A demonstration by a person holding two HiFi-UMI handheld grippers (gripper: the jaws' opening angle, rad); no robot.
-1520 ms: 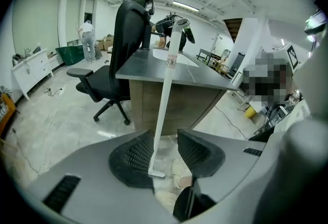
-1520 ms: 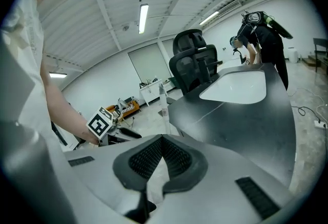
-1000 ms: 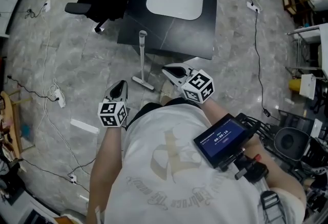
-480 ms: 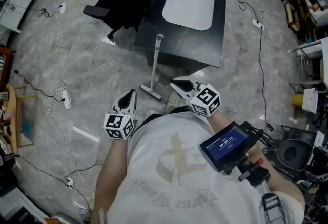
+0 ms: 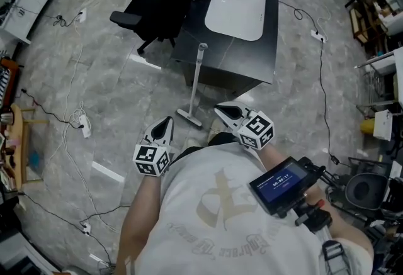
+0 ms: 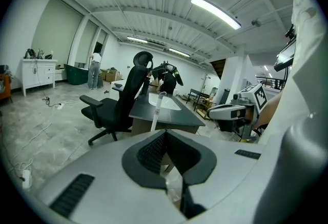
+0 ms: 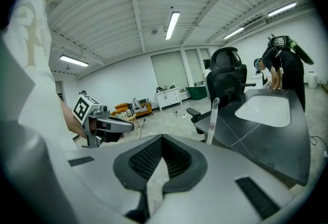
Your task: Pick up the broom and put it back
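The broom (image 5: 196, 82) has a white handle that leans against the near edge of the black table (image 5: 252, 53); its head rests on the floor. It also shows as a white pole in the left gripper view (image 6: 155, 110) and the right gripper view (image 7: 212, 118). My left gripper (image 5: 167, 121) hovers just left of the broom head, jaws shut and empty (image 6: 165, 133). My right gripper (image 5: 221, 107) hangs just right of the head, also shut with nothing in it (image 7: 162, 138). Neither touches the broom.
A black office chair (image 5: 151, 12) stands left of the table, which carries a white rounded panel (image 5: 236, 9). Cables and a power strip (image 5: 85, 124) lie on the grey floor at left, with a white strip (image 5: 107, 172) nearby. Shelves and clutter crowd the right edge.
Both grippers have moved forward with the person, towards the broom and the table. The broom has not moved.
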